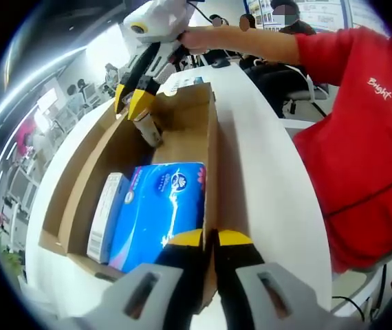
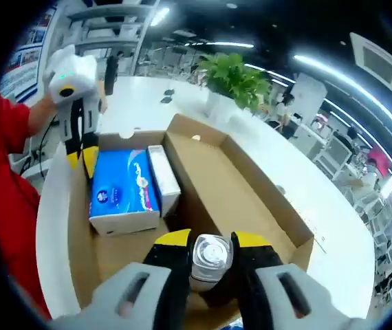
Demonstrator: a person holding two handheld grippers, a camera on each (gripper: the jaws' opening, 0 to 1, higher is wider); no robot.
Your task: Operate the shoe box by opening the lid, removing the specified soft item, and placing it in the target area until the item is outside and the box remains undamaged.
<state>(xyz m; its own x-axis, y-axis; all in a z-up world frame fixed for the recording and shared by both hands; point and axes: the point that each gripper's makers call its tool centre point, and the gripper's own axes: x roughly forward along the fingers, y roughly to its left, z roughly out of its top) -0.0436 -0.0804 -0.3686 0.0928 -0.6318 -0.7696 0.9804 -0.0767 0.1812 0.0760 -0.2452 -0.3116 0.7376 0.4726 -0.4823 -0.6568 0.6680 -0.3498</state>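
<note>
On the white tabletop (image 2: pixel 124 110) sits the open cardboard shoe box (image 2: pixel 244 185), lid folded back, its long axis running from one claw to the other. Inside it, at the left claw's end, lies the blue soft tissue pack (image 1: pixel 158 210), flat, with a slim white carton (image 1: pixel 106 214) touching its side. I take the tissue pack to be the soft item to remove; it is not yet out. The left claw (image 1: pixel 210 238) is clamped on the box wall just beside the pack, so it is the nearer one. The right claw (image 2: pixel 205 239) is shut on a small bottle with a silvery cap (image 2: pixel 208 251) at the far end of the box, well apart from the pack. The right gripper view shows the cap and a potted plant (image 2: pixel 234 79) beyond the box; the left gripper view shows the bottle's side and a person's red sleeve (image 1: pixel 361 117).
</note>
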